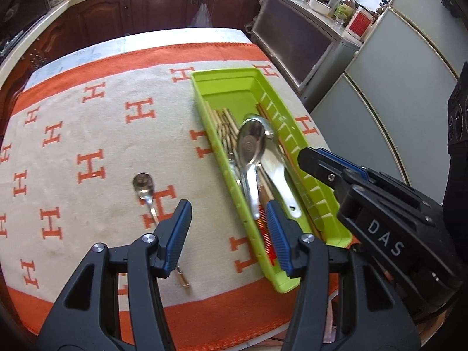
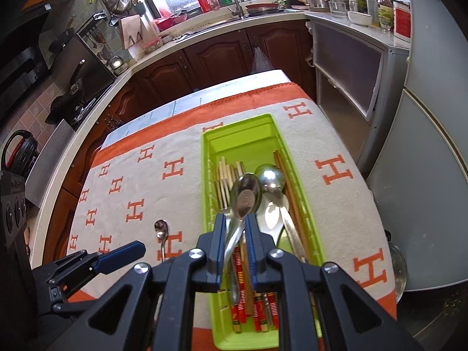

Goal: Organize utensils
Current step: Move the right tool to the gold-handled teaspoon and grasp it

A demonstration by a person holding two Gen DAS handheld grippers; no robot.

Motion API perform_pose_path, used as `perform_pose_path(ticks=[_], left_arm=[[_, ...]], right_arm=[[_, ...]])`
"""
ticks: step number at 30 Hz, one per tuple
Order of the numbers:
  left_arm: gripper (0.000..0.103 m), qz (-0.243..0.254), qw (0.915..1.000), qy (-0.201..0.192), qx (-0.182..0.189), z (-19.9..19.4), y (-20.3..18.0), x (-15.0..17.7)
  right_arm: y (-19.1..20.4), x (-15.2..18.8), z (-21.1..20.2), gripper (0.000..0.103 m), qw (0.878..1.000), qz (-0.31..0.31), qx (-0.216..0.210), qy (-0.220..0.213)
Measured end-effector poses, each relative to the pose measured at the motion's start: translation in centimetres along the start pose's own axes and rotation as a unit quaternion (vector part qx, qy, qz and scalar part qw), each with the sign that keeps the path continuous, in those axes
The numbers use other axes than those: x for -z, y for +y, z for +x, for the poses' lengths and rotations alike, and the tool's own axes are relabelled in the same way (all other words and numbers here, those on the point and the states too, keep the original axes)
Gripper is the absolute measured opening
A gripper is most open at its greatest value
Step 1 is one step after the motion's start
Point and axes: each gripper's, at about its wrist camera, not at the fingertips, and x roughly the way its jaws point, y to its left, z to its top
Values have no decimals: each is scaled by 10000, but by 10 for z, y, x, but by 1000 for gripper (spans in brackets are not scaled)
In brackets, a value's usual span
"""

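The left gripper (image 1: 228,234) hovers low over the near part of the worktop (image 1: 87,134), its blue-padded fingers (image 1: 178,234) spread wide with nothing between them. It straddles the gap between a small spoon (image 1: 144,185) and the green tray (image 1: 201,99). The small spoon is shiny metal and lies on the orange-and-cream cloth at about 10 o'clock from the left gripper, bowl toward 12 o'clock and handle running back toward 5 o'clock under the left finger.

The green tray is a long, narrow bin, its long axis running from 6 to 12 o'clock in the right wrist view. It holds pale chopsticks (image 2: 225,175), red-patterned chopsticks (image 2: 257,310) and several metal spoons.

The right gripper (image 2: 235,228) is held above the tray's near half, pointing along its length. Its fingers (image 2: 219,242) pinch the handle of a large metal spoon (image 2: 245,196), bowl facing up and toward 12 o'clock, long axis roughly parallel with the tray. Another spoon (image 2: 270,177) lies in the tray just at 2 o'clock of it.
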Motion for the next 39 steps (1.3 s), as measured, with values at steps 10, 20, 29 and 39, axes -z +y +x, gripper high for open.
perform_pose_path(ticks=[10, 20, 29, 39], left_arm=[[50, -376, 9972, -291, -578, -25, 58, 13], [50, -619, 9906, -400, -1151, -33, 105, 32], [50, -783, 9877, -262, -1330, -27, 131, 43], [50, -1044, 9849, -124, -1376, -18, 161, 52]], right_arm=[[38, 10, 7, 13, 9992, -303, -204, 187], [67, 18, 24, 13, 9970, -541, -306, 461], [85, 25, 41, 22, 9940, -757, -340, 712], [88, 30, 67, 22, 9904, -780, -308, 1102]])
